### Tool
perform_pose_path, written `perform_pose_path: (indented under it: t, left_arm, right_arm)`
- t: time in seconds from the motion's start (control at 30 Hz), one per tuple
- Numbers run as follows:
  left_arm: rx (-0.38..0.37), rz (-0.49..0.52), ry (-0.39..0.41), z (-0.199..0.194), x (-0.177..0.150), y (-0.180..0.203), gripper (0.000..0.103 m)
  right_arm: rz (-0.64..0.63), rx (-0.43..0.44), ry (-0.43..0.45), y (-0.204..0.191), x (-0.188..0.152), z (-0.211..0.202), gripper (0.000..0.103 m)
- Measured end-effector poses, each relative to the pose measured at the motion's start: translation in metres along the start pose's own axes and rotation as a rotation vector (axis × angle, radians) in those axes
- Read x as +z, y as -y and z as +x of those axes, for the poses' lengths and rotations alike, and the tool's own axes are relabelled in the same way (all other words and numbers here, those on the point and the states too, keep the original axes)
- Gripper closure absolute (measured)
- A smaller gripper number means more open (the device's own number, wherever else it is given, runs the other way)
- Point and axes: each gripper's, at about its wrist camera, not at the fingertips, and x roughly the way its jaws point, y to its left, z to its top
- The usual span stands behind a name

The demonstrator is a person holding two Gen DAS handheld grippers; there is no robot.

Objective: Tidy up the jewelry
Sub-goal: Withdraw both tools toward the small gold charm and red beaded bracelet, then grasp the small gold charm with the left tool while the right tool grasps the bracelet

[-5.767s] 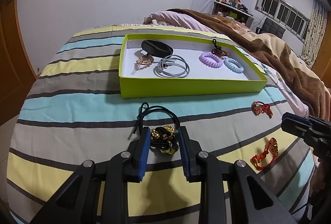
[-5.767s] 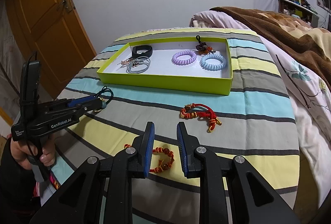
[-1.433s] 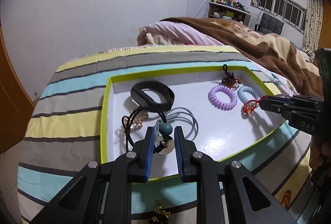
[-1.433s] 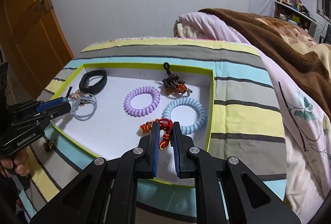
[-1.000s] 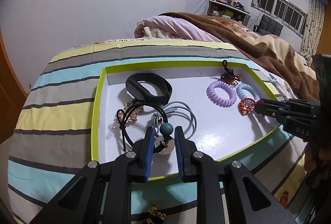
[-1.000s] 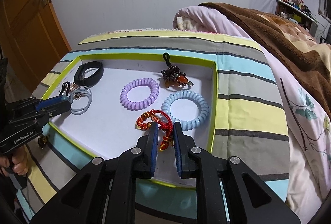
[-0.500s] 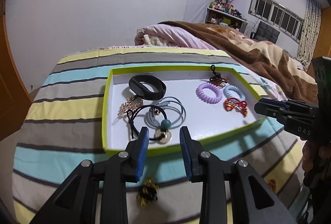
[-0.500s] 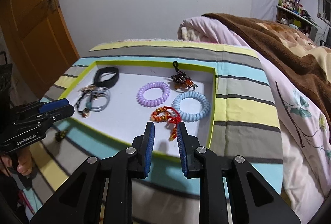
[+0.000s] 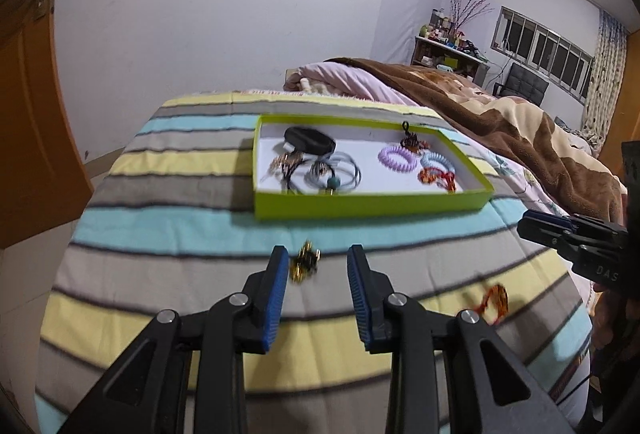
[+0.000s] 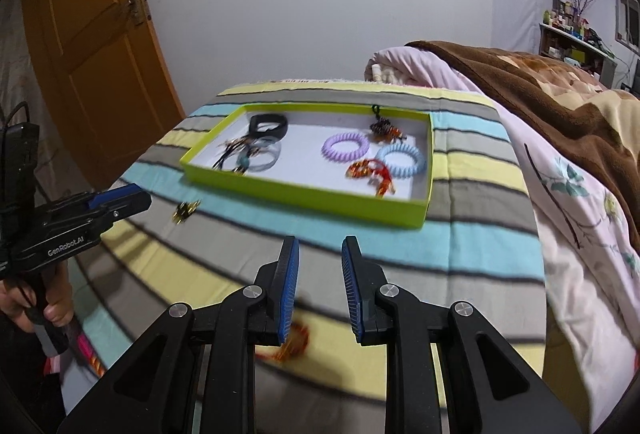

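The lime-green tray lies on the striped bed and holds several pieces. Among them are a black hair tie with a teal bead and a red knotted bracelet. My left gripper hangs open over the bed in front of the tray. A gold-and-black hair piece lies on the cover between its fingers, untouched. My right gripper is open and empty. An orange-red bracelet lies on the cover by its left finger, partly hidden.
A brown blanket and pink bedding cover the bed's far right. An orange door stands at the left. A person's hand holds the left gripper's handle. The bed's right side drops off under floral cloth.
Both grippers opened, left the black hair tie and the red knotted bracelet in the tray, and drew back over the bed in front of it.
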Motion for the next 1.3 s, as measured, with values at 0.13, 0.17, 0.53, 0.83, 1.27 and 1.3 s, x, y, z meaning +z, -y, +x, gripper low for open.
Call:
perform_pose_path:
  t: [0.13,0.17,0.53,0.83,1.27,1.3]
  left_arm:
    - [0.006,-0.008,-0.012,-0.009,-0.014,0.000,0.071]
    - [0.003,-0.013,-0.015,-0.010,-0.017,0.000,0.071]
    - [0.005,-0.031,-0.029,-0.015,-0.031,0.002,0.071]
    - [0.013,-0.017,-0.041,-0.008,-0.028,0.002,0.071]
    - [0.050,0.042,-0.076,0.022,-0.015,0.004,0.071]
    - [0.052,0.047,-0.081,0.025,-0.015,0.004,0.071]
  right_arm:
    - [0.008,0.013,-0.006,-0.004,-0.013,-0.007,0.080]
    - [0.009,0.016,-0.008,-0.006,-0.016,-0.009,0.080]
    - [0.029,0.031,-0.032,-0.005,-0.032,-0.012,0.080]
    - [0.037,0.037,-0.048,-0.004,-0.034,-0.005,0.080]
    - [0.036,0.033,-0.092,-0.003,-0.038,0.013,0.080]
    - [0.036,0.031,-0.098,-0.002,-0.039,0.015,0.080]
